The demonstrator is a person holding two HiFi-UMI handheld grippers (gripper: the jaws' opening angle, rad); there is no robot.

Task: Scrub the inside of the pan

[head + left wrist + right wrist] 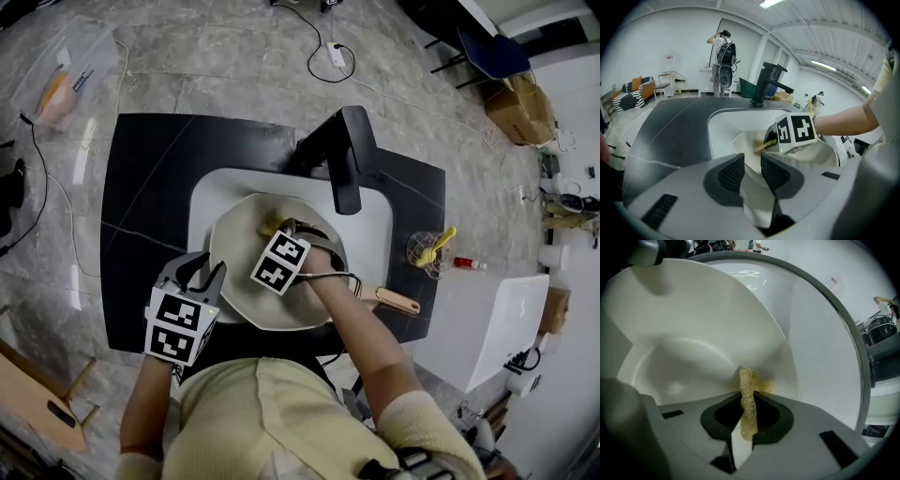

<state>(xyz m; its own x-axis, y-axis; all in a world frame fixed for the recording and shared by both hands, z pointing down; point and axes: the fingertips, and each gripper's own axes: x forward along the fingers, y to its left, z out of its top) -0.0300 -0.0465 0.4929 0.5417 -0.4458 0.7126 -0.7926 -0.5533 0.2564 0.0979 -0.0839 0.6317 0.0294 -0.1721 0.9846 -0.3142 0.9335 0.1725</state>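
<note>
A cream pan lies tilted in the white sink, its wooden handle pointing right over the counter. My left gripper is at the pan's near-left rim; in the left gripper view its pads are shut on that rim. My right gripper reaches inside the pan, shut on a yellow sponge. The sponge presses against the pan's inner wall near the far side. The sponge also shows under the right gripper's marker cube.
A black faucet overhangs the sink's back edge. On the black counter to the right stand a wire cup with a yellow brush and a small red-capped bottle. Cables and a plastic box lie on the floor.
</note>
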